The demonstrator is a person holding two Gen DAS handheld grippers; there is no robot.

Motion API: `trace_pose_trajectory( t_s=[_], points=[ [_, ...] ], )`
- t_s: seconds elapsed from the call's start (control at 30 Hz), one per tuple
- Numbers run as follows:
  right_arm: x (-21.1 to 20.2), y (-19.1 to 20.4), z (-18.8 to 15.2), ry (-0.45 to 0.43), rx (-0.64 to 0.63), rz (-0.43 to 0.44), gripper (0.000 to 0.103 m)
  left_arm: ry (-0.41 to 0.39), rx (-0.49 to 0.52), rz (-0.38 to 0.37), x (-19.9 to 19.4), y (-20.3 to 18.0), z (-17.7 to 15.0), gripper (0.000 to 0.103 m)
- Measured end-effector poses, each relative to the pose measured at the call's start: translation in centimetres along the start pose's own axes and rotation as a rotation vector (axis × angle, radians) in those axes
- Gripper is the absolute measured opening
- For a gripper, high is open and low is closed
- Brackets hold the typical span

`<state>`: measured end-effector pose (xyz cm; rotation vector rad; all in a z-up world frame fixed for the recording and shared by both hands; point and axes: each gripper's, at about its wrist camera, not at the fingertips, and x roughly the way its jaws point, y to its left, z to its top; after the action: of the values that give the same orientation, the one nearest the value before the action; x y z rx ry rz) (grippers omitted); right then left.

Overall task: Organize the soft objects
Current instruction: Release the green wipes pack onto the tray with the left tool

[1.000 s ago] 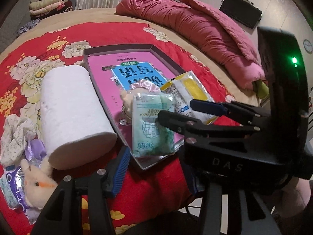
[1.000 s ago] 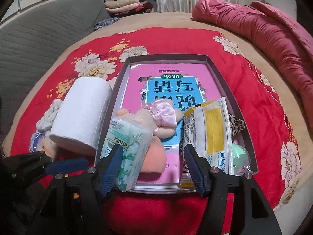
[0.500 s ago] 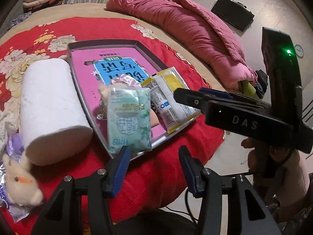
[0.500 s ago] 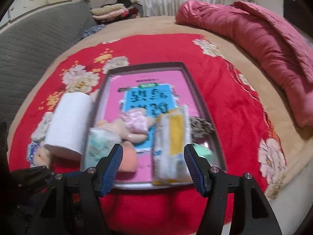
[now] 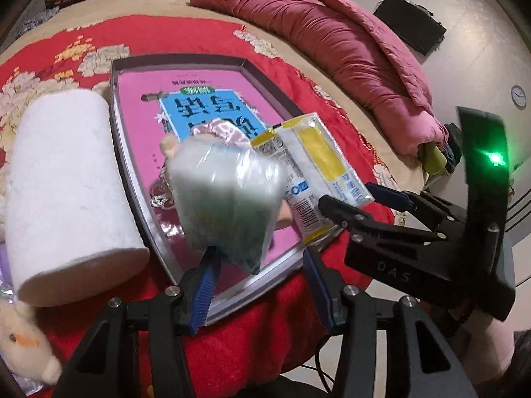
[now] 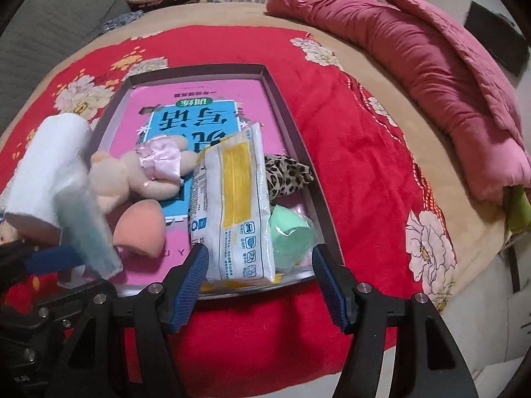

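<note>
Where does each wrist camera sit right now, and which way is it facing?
Left wrist: on the left gripper, angled down across the bed's near edge at the tray and white roll; its own fingers show below, the right gripper at right.
Right wrist: on the right gripper, angled down at the tray's near end over the yellow packet; own fingers below, left gripper at lower left.
Shared: tray, roll, yellow packet, blurred green pack, pink quilt.

Both claws tilt steeply downward side by side, the left claw point(image 5: 262, 275) and right claw point(image 6: 260, 282) standing open.
</note>
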<state>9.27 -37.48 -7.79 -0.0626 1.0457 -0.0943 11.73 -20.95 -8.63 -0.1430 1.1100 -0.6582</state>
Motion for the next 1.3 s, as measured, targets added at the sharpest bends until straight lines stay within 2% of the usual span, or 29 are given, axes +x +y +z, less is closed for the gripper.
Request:
trace_pose_trajectory(
  t_s=[0.23,0.47,0.63,0.7,0.87,1.1,1.3],
  points=[
    [0.5,-0.4,0.2,-0.054,0.067,-0.04,0.073,-0.006,0.005,-0.003,0.1,0.2,0.0,0.05],
    [-0.3,-1.0,0.4,-0.071,0.143,0.058,0.073,-0.027,0.042,-0.016,-1.7,-0.5,-0.9,0.05],
    [-2.1,-2.3,1.0,-0.123,0.219,0.086,0.074,-0.043,0.045,-0.022,-3.3,-0.7,-1.5,0.05],
    [-2.5,-2.4,1.1,-0.132,0.225,0.089,0.074,-0.076,0.047,-0.024,-4.3,-0.8,-1.4,0.051],
    [-3.4,-2.5,1.2,-0.155,0.232,0.089,0.074,-0.092,0.024,-0.018,-4.7,-0.4,-1.0,0.05],
    [-3.5,-2.8,1.1,-0.154,0.232,0.042,0.074,-0.125,0.023,-0.001,-4.5,-0.5,0.4,0.05],
    [-4.0,-3.0,1.1,-0.168,0.243,0.034,0.074,-0.112,0.019,0.005,-3.2,-0.5,1.5,0.05]
  ],
)
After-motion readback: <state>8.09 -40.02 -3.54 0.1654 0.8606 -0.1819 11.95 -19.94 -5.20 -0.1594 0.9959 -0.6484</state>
